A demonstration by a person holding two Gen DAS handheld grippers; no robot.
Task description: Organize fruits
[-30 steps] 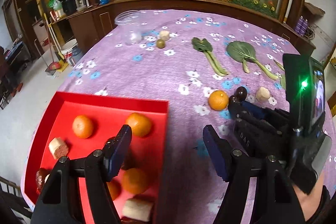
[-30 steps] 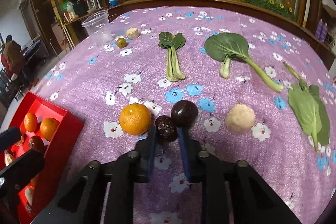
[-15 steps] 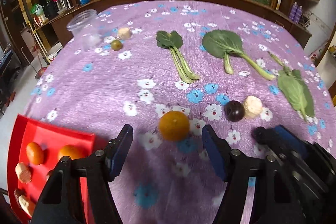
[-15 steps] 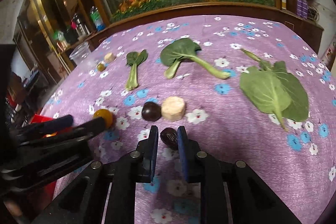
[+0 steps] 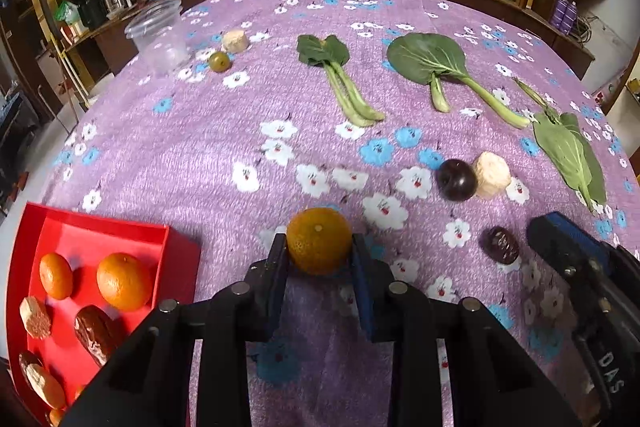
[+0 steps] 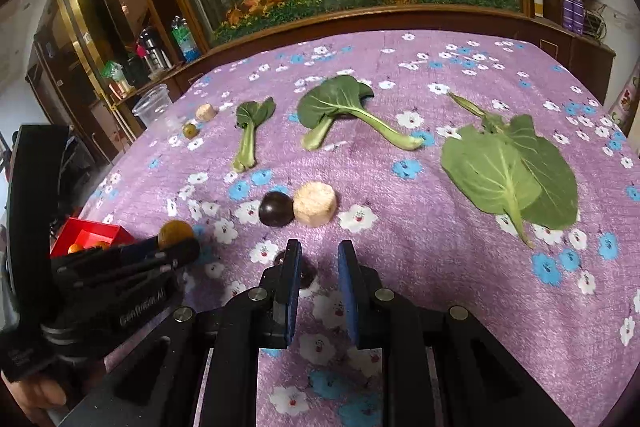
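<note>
**Left pinch on the orange: seat it, then lift to the tray**

Left wrist view:
- Your left gripper (image 5: 319,245) is closing its fingers (image 5: 276,267) on the orange (image 5: 319,241). The fruit sits between the pads, on the purple cloth of the counter (image 5: 200,147), just right of the red tray (image 5: 100,227).
- The pads meet the orange about at its widest part. Good. I'd squeeze gently, since it's round and could roll out forward.
- Lift straight up before you swing left, so you clear the tray wall.
- The tray's near corner is free; drop it there, clear of the oranges and dates already inside.

Right wrist view:
- Your right gripper (image 6: 318,251) has its fingers drawn near together, pinching nothing.
- The date (image 6: 309,277) lies on the cloth at its left finger, partly hidden and not gripped.
- Keep that hand clear of the left one's path.
</note>
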